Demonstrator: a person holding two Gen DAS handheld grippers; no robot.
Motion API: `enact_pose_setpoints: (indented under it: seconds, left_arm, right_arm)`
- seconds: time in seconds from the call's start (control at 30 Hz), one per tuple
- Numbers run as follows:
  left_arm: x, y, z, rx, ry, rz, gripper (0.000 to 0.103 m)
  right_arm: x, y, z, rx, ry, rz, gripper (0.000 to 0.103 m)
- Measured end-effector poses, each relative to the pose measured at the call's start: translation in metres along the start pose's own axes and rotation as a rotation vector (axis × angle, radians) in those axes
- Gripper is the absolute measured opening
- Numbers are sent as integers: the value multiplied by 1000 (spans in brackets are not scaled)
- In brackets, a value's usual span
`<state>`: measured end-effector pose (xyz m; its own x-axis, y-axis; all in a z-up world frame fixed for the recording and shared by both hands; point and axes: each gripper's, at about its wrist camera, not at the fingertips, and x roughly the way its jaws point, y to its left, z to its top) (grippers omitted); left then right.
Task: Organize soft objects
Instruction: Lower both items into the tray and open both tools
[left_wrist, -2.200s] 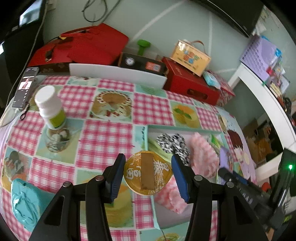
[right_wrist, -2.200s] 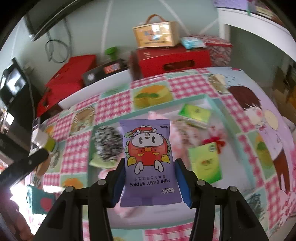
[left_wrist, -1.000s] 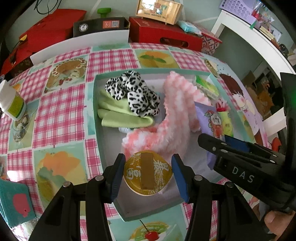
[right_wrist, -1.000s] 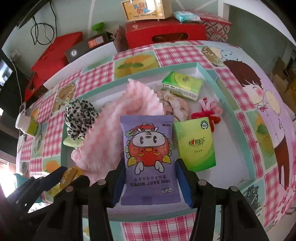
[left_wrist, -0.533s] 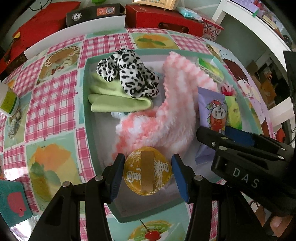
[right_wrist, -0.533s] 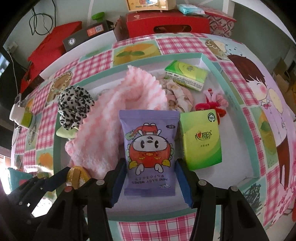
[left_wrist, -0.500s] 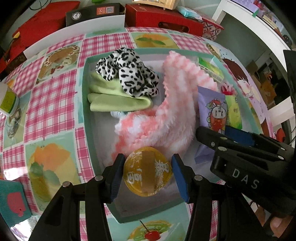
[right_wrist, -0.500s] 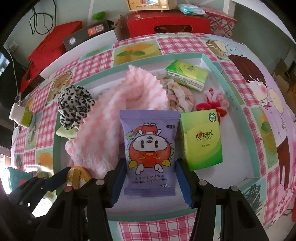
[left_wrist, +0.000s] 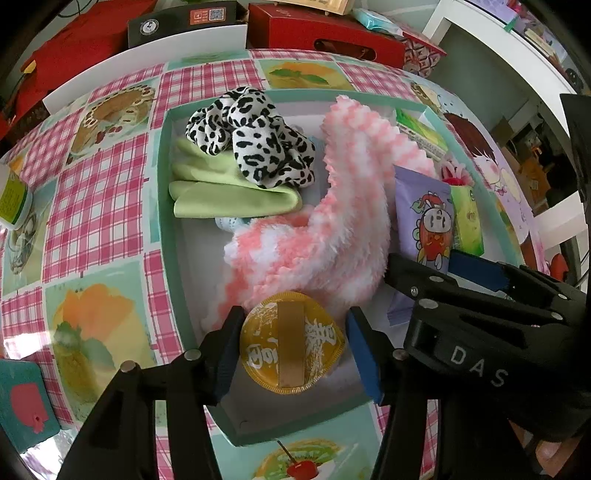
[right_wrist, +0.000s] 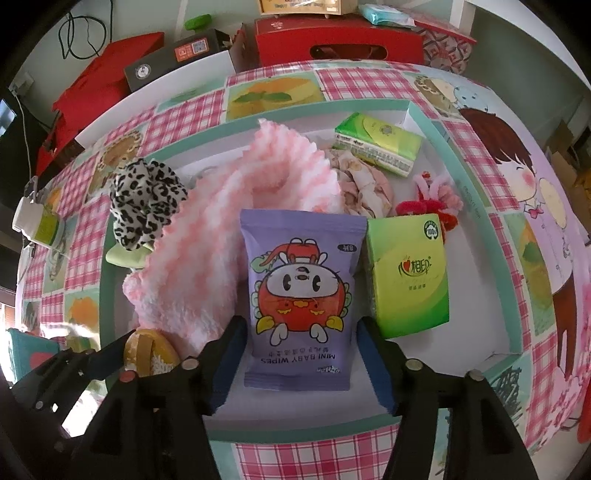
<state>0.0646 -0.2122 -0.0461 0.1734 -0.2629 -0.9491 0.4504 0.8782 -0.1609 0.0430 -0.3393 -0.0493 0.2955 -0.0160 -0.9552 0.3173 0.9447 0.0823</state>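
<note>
Down in the shallow tray (left_wrist: 166, 206), teal-rimmed with a pale floor, both grippers hang steeply over the near edge. Left gripper (left_wrist: 291, 354): its jaws have just been opening, and a round gold puff (left_wrist: 291, 350), glossy foil-like face with a flat ribbon strap across it, sits between the blue pads; the left pad looks to touch its rim, the right pad stands just clear. Puff is at the tray's near left corner, against the fluffy pink-and-white scarf (left_wrist: 332, 229), a long nubbly strip that curves up the middle of the tray. Right gripper (right_wrist: 297, 354): jaws also just opened, now spread; the purple wipes packet (right_wrist: 301, 295), smooth plastic, rectangular, crimped top edge, cartoon printed upside down, lies flat on the tray floor between them with a gap on both sides. Just right of it, a glossy green tissue pack (right_wrist: 408, 273), touching or nearly so. Farther back, a second green tissue pack (right_wrist: 378, 142) set at an angle, a crumpled beige scrunchie (right_wrist: 364, 182), and a red and pink fuzzy tie (right_wrist: 434, 201). Far left corner: a black-and-white spotted scrunchie (left_wrist: 255, 138), ruffled, lying on a folded smooth lime-green cloth (left_wrist: 229, 192). Tray rests on a shiny checked tablecloth (left_wrist: 96, 206), pink gingham squares among food pictures.
</note>
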Motion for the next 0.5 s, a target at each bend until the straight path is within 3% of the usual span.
enact_pose_setpoints:
  seconds: [0.5]
  left_arm:
    - [-20,5,-1,2,-26,5,58]
  right_arm:
    - [-22,-10,8,32,-90,22,68]
